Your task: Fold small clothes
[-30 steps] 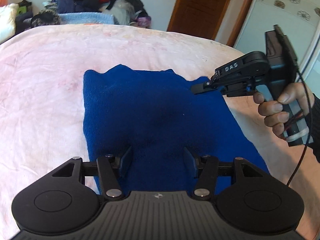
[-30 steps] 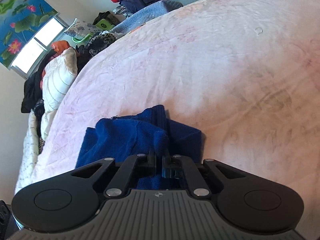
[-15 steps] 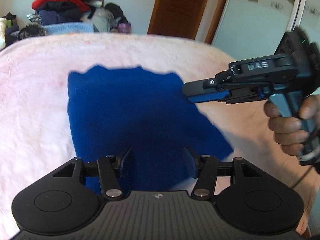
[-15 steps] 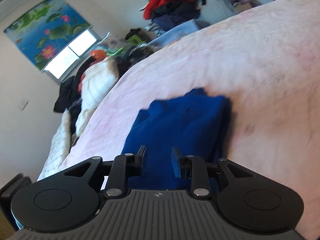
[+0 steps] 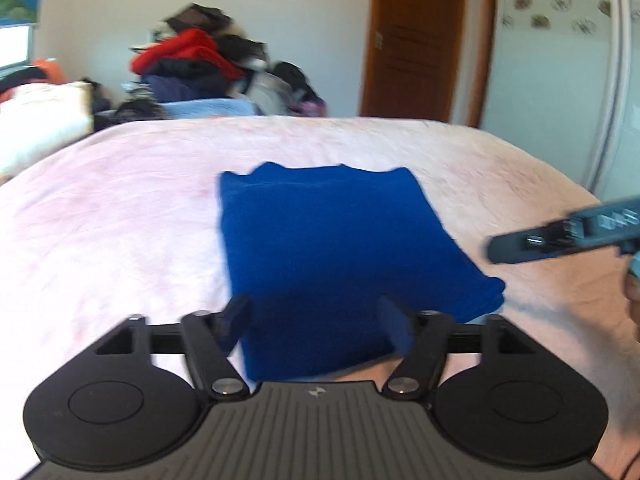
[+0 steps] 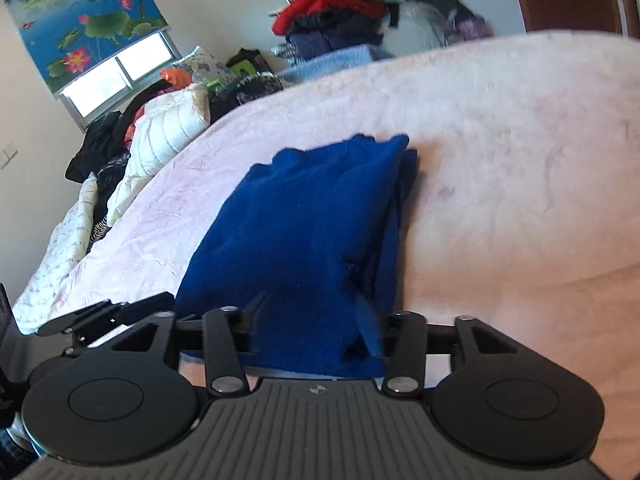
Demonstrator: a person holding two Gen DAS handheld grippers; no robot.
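Observation:
A folded dark blue garment (image 5: 336, 248) lies flat on the pink bed cover (image 5: 112, 220); it also shows in the right wrist view (image 6: 304, 236) with layered edges on its right side. My left gripper (image 5: 316, 320) is open and empty, hovering over the garment's near edge. My right gripper (image 6: 310, 320) is open and empty above the garment's near end. The right gripper also shows at the right edge of the left wrist view (image 5: 496, 250), clear of the cloth. The left gripper's fingers (image 6: 120, 312) show at the left of the right wrist view.
A heap of clothes (image 5: 192, 64) stands past the bed's far edge. A white quilt and more clothes (image 6: 160, 128) lie along the bed's left side. A wooden door (image 5: 416, 40) and a white wardrobe (image 5: 560, 60) stand at the back right.
The right gripper opened and let go of the blue garment's edge, then drew back to the right. Both grippers pulled back and up; the garment lies folded smaller.

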